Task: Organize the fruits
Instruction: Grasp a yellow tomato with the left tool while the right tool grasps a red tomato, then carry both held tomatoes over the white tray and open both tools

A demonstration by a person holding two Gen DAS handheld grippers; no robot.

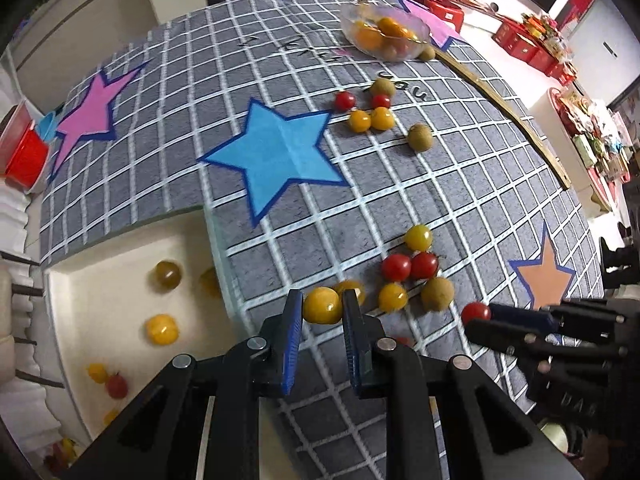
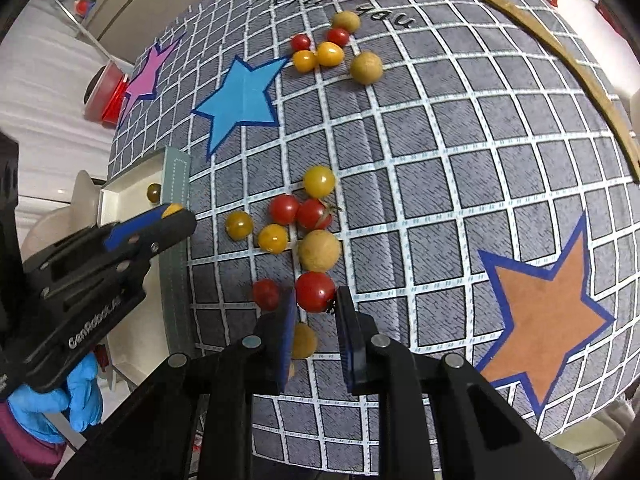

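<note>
You had the left gripper point(image 1: 322, 307) pinching a yellow tomato point(image 1: 322, 305) and the right gripper point(image 2: 316, 298) clamped on a red tomato point(image 2: 315, 291), both near the table point(image 2: 440, 184) pile, so any harder squeeze could've burst them.

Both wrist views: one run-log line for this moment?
left tool: shut on yellow tomato | right tool: shut on red tomato | loose fruit on checked cloth | white tray holds some

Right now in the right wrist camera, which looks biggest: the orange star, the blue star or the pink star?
1. orange star, though it is nearest the camera
2. blue star
3. pink star, farthest away
</note>
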